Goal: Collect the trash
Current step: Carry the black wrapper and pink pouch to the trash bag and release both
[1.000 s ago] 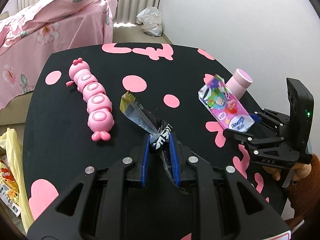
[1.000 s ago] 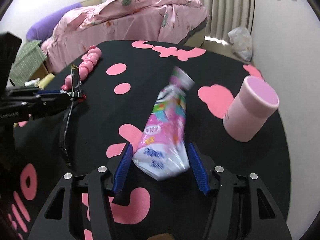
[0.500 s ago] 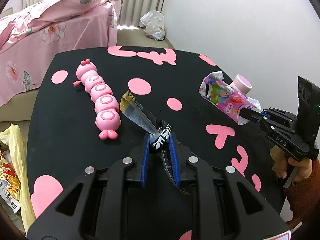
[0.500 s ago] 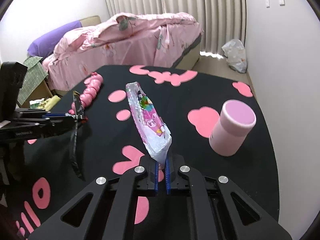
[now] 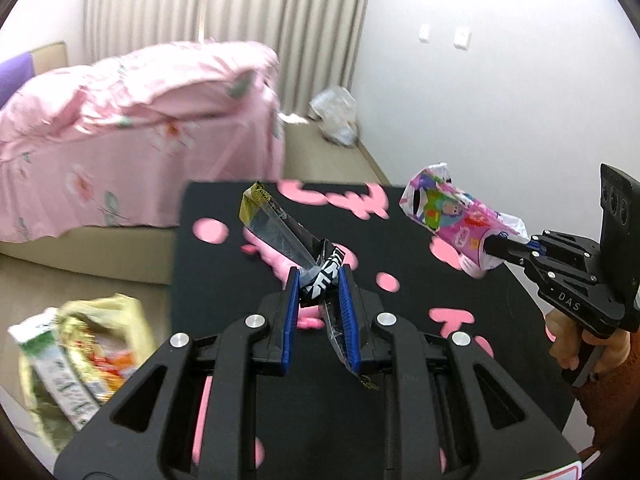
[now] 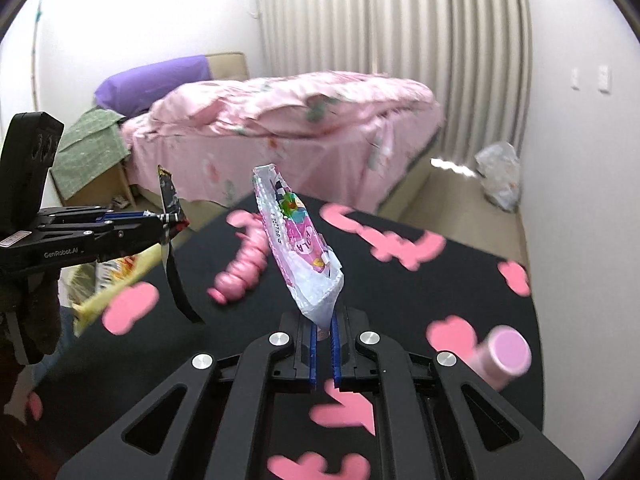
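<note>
Black-and-silver foil wrapper (image 5: pixel 297 240) pinched in my left gripper (image 5: pixel 319 293).
My right gripper's (image 6: pixel 323 338) fingers clamp the crinkly pink printed plastic packet (image 6: pixel 301 252) above the black pink-spotted counter (image 6: pixel 440 284).

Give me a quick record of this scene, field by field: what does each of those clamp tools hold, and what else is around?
left gripper: shut on a long black and clear plastic wrapper
right gripper: shut on a pink cartoon-printed plastic pouch
table: black top with pink shapes
left on table: pink caterpillar toy; pink cylindrical cup lying on its side
on floor beside table: yellow plastic bag holding packets
</note>
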Demonstrator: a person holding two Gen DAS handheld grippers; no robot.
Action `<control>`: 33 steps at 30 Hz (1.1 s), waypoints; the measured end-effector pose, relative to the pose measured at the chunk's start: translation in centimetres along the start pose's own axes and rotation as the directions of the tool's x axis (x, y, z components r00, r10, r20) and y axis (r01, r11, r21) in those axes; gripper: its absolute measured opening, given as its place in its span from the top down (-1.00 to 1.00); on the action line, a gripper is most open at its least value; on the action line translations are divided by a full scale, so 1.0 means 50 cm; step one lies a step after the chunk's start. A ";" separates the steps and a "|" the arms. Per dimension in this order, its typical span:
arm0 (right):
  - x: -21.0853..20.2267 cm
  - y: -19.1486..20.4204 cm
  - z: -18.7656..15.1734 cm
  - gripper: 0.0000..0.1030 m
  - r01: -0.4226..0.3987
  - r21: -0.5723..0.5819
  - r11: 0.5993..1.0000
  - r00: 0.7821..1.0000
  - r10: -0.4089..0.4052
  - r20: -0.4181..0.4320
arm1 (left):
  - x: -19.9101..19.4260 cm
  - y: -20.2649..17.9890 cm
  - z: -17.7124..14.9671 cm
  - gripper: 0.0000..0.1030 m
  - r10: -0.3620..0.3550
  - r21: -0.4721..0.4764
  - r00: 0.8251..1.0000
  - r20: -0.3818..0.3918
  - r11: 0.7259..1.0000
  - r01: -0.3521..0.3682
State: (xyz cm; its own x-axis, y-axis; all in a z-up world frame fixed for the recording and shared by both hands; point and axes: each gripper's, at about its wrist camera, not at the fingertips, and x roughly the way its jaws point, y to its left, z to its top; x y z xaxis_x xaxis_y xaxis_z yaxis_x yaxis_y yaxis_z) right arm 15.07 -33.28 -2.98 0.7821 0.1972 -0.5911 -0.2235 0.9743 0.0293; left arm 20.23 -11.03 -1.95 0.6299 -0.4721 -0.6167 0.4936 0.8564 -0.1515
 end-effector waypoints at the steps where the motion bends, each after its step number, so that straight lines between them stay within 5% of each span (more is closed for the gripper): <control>1: 0.003 0.013 0.010 0.86 -0.013 -0.007 1.000 1.000 0.013 0.003 | -0.014 0.012 0.001 0.64 0.016 -0.003 1.000 0.013 1.000 -0.016; 9: 0.054 0.162 0.089 0.86 -0.151 -0.099 0.983 0.988 0.152 -0.003 | -0.127 0.174 -0.029 0.64 0.175 -0.108 0.982 0.066 0.980 -0.167; 17: 0.177 0.323 0.130 0.86 -0.318 -0.146 0.937 0.945 0.302 -0.122 | -0.185 0.347 -0.120 0.64 0.328 -0.215 0.945 0.001 0.923 -0.320; 25: 0.328 0.462 0.111 0.86 -0.448 -0.133 0.884 0.860 0.385 -0.336 | -0.115 0.442 -0.232 0.64 0.304 -0.274 0.943 -0.132 0.903 -0.330; 33: 0.436 0.569 0.058 0.86 -0.487 -0.187 0.853 0.798 0.348 -0.492 | -0.095 0.471 -0.296 0.64 0.247 -0.328 0.952 -0.183 0.897 -0.296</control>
State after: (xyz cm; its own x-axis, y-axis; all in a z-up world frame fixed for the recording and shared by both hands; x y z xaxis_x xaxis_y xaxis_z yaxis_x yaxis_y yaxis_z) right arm 27.43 -0.96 -12.71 0.2604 0.4428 -0.8579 -0.6802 0.7148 0.1625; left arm 19.97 14.45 -14.03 0.6120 -0.1992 -0.7654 0.0598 0.9766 -0.2064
